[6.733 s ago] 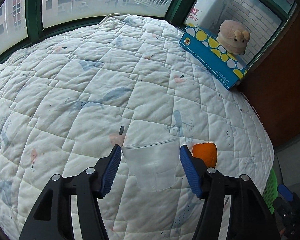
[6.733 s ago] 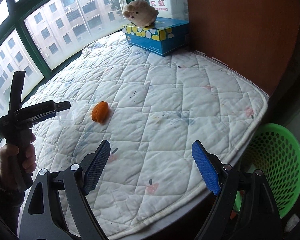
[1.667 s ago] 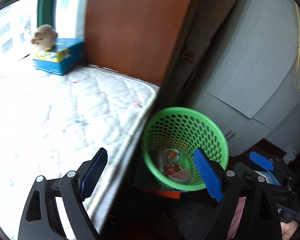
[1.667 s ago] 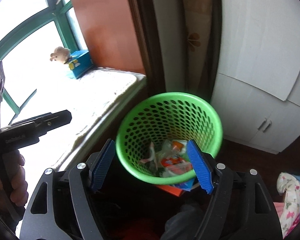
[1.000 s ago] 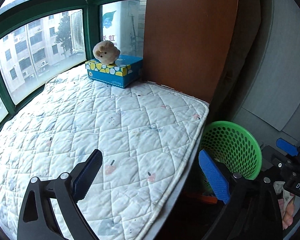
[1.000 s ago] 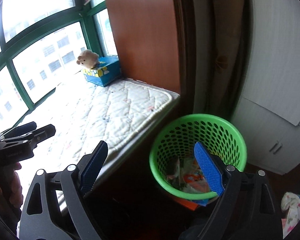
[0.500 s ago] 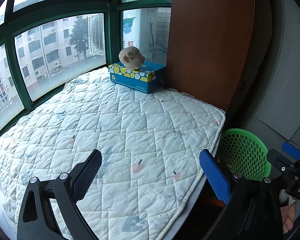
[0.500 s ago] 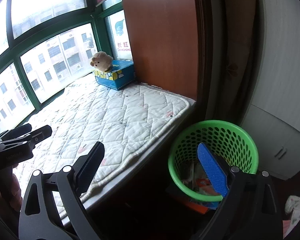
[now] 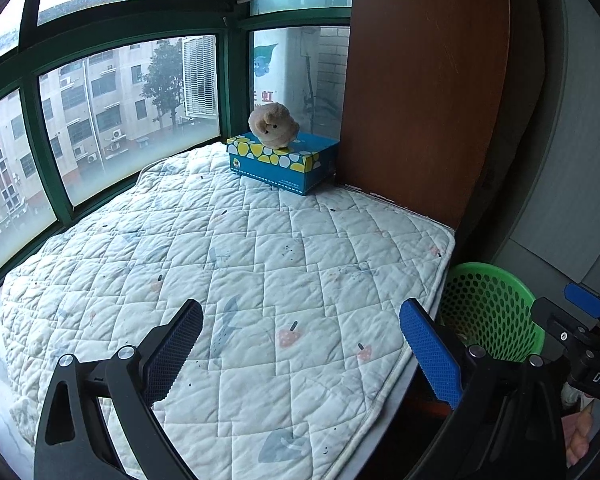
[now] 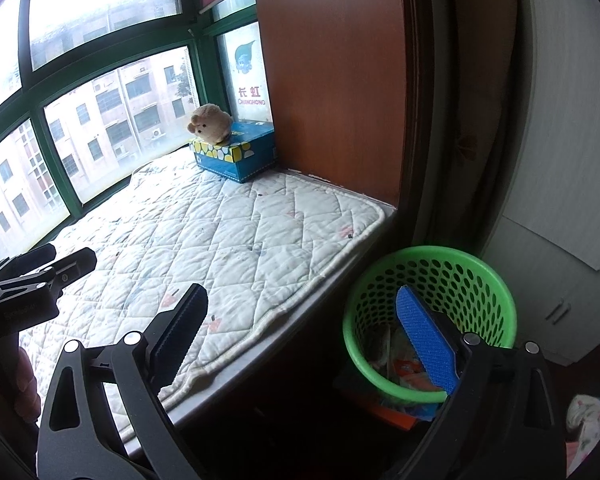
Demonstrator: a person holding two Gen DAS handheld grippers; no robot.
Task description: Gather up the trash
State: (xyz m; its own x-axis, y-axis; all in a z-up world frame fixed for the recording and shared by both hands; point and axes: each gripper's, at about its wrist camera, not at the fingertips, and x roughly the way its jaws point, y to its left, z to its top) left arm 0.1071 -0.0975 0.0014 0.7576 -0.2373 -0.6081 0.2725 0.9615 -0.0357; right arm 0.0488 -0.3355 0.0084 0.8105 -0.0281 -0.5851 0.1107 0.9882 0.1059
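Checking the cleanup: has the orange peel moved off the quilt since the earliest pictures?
Yes. The quilted mat before the tissue box lies bare; the peel likely went into the green basket, though it cannot be picked out there.

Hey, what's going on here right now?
A person is collecting trash with a gripper in each hand. The left gripper and right gripper are both open and empty. The quilt shows no trash, only a tissue box with a plush toy. Wrappers lie in the green basket beside it.

A quilted mattress pad [image 9: 240, 264] fills the frame's centre; at its far end a blue tissue box [image 9: 284, 162] carries a beige plush toy [image 9: 273, 126] beside the brown wooden panel [image 9: 424, 92].
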